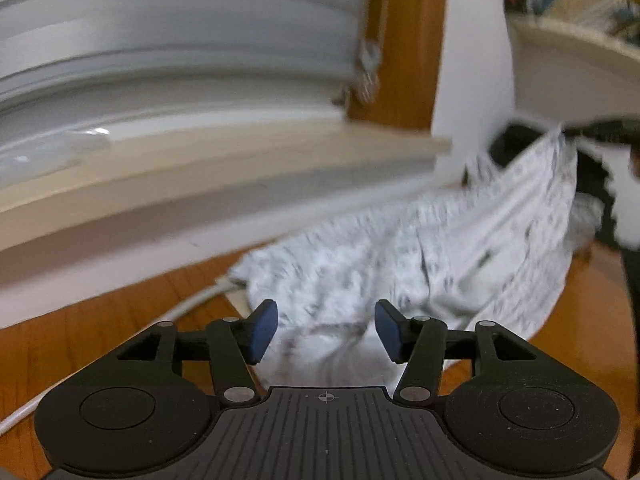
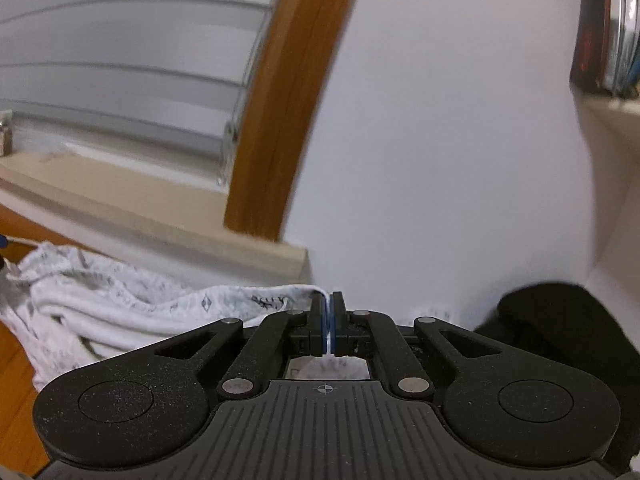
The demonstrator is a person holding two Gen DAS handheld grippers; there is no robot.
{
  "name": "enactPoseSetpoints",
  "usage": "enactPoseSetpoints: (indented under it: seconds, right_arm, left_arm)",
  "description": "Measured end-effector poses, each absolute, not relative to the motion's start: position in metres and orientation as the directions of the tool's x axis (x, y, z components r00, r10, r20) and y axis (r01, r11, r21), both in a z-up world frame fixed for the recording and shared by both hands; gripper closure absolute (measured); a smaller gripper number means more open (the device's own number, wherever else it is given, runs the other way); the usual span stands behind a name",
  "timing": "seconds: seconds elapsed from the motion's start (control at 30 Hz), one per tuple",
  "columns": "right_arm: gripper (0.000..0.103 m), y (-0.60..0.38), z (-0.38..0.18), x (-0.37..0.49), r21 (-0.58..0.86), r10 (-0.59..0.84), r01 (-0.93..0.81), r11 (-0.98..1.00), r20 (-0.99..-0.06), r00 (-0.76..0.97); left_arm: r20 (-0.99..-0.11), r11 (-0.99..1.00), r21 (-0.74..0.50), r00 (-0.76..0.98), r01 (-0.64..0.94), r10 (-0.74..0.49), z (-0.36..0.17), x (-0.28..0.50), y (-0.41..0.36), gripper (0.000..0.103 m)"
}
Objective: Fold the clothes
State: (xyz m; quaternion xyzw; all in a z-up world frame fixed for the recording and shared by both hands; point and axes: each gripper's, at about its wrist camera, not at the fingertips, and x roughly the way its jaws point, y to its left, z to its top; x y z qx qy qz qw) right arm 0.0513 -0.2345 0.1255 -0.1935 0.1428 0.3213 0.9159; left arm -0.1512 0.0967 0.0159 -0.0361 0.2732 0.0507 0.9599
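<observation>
A white garment point(image 1: 400, 264) with small grey print is lying rumpled on the wooden table point(image 1: 100, 320); the right tool point(image 2: 330, 320) is pinching its hem, while the left tool point(image 1: 326, 330) is hanging released above it.

**Handheld two-finger grippers, seen from their own wrist cameras.**

Left gripper point(image 1: 326, 330): matte black body; a ribbed grey centre plate marked with a small crosshair; two large rounded housings, each with a recessed circular disc; slim black linkage arms with triangular cut-outs, pinned by round silver rivets; fingers point(image 1: 264, 330) faced with dark blue pads. Right gripper point(image 2: 329, 320): the same build; ribbed plate with the same crosshair mark; silver pins at every linkage joint; a fine pale speckling over the black surfaces; narrow blue pads edging the black fingers point(image 2: 340, 320); at the right edge of that view, a blurred black shape whose nature cannot be told.
</observation>
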Motion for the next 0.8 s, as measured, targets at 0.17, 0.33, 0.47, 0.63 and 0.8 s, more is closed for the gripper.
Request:
enactPoseSetpoints:
  seconds: [0.17,0.33,0.47,0.63,0.8]
  right_arm:
    - [0.100,-0.228,0.114,0.055,-0.274,0.514,-0.637,0.721,-0.405,0.756]
    - [0.100,-0.225,0.119,0.057,-0.294,0.510,-0.644,0.706,-0.420,0.751]
    - [0.100,-0.228,0.127,0.050,-0.316,0.509,-0.657,0.684,-0.438,0.741]
    - [0.100,-0.227,0.152,0.030,-0.389,0.507,-0.668,0.635,-0.443,0.740]
    - [0.100,-0.223,0.210,-0.013,-0.421,0.565,-0.699,0.578,-0.411,0.715]
  left_arm:
    - [-0.588,0.991,0.011,0.801,-0.136,0.116,0.007,-0.137,0.098,0.050]
    - [-0.598,0.974,0.027,0.777,-0.226,0.197,0.010,-0.132,0.113,0.097]
    - [-0.467,0.937,-0.035,0.834,-0.348,0.293,0.049,-0.155,0.132,0.098]
    - [-0.248,0.888,-0.087,0.873,-0.452,0.420,0.133,-0.201,0.159,0.098]
    - [-0.114,0.859,-0.115,0.866,-0.498,0.487,0.208,-0.243,0.189,0.098]
